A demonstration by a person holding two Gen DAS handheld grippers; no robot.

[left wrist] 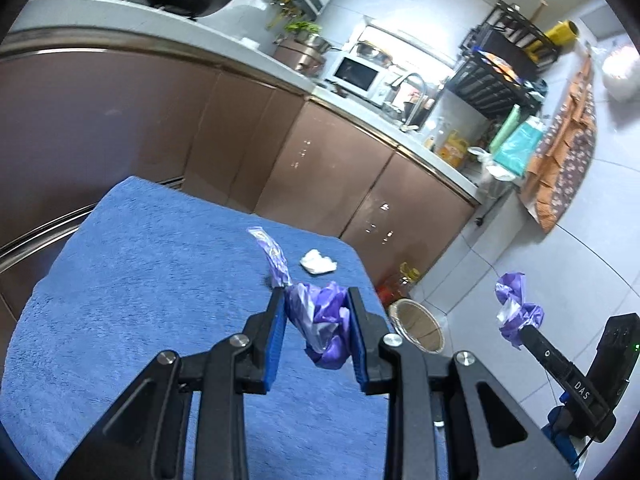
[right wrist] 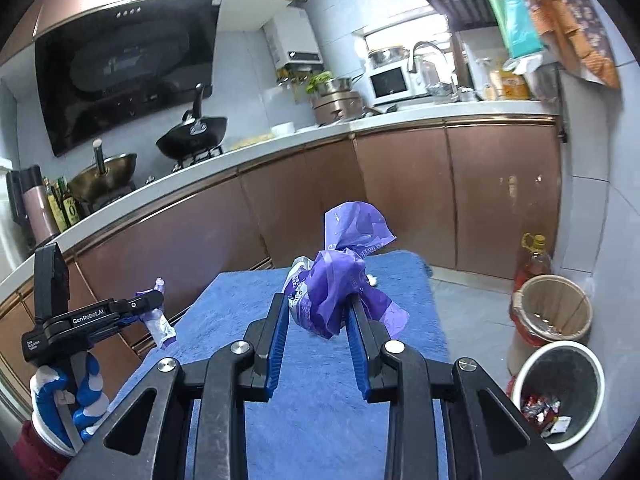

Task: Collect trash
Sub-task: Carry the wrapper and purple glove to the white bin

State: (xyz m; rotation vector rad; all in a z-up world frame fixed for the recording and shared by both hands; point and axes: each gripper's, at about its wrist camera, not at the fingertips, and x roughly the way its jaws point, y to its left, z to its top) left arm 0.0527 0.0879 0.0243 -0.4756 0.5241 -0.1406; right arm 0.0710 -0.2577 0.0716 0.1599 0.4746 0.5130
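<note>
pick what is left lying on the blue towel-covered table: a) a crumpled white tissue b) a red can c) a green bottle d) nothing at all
a: a small crumpled white tissue lies on the blue towel near its far edge, while the left gripper and the right gripper each have their fingers shut on a crumpled purple plastic wrapper.

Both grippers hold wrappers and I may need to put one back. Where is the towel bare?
The blue towel is bare across its near and left stretch. Only its far right corner is taken, by a white paper wad. The countertop behind is crowded.
</note>
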